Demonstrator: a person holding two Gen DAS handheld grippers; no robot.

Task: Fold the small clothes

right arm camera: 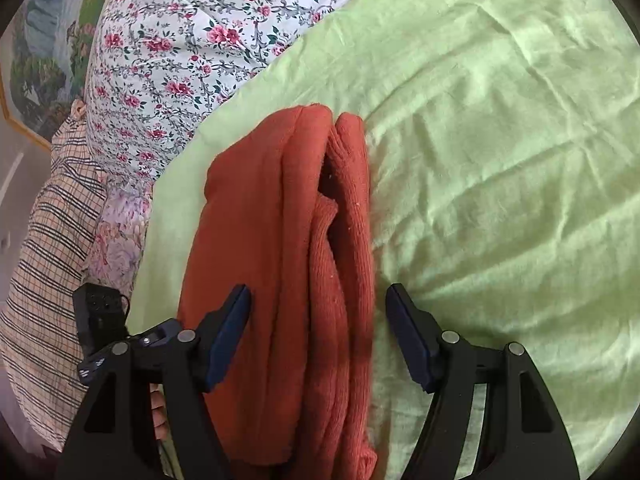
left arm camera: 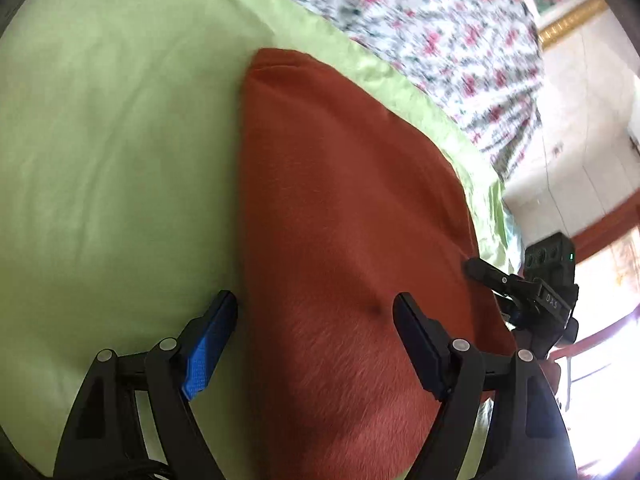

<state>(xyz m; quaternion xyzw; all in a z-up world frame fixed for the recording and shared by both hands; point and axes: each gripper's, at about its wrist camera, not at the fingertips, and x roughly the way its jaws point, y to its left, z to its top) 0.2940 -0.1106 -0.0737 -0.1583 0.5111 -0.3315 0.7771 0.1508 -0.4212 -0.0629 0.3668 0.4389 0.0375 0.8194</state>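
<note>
Both the left gripper [left arm camera: 316, 308] and right gripper [right arm camera: 318, 300] stand wide apart at the lower frame over the folded rust sweater [right arm camera: 288, 240], lying mid-frame on the green sheet [right arm camera: 500, 140], flowered bedding [right arm camera: 180, 40] beyond.

My fingers [left arm camera: 216, 336] are matt black plastic with ridged blue pads. The rust sweater [right arm camera: 280, 240] is fuzzy ribbed knit; the green sheet [right arm camera: 500, 160] is smooth, faintly shiny, creased cloth.
</note>
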